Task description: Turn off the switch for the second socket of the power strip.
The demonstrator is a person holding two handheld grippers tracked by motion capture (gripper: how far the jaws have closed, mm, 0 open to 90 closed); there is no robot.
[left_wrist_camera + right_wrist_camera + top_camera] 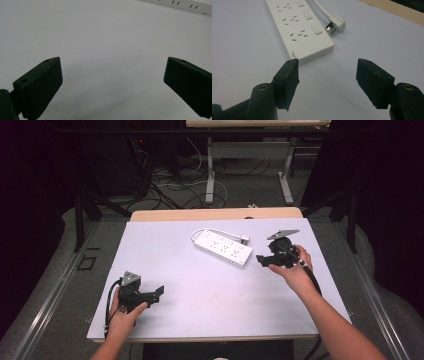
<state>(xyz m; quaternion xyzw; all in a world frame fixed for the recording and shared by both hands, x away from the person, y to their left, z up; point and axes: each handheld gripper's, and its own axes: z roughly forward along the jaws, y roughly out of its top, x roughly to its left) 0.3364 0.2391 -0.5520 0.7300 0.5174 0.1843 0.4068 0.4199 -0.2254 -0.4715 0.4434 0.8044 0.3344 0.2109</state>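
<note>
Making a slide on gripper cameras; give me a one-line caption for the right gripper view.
Right gripper, jaws open, approaches the end of a white power strip lying beside its plug.

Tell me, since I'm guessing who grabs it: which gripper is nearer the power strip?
Right. The right gripper sits just off the power strip's near end, jaws open toward it. The left gripper is far off, at the table's front left.
</note>
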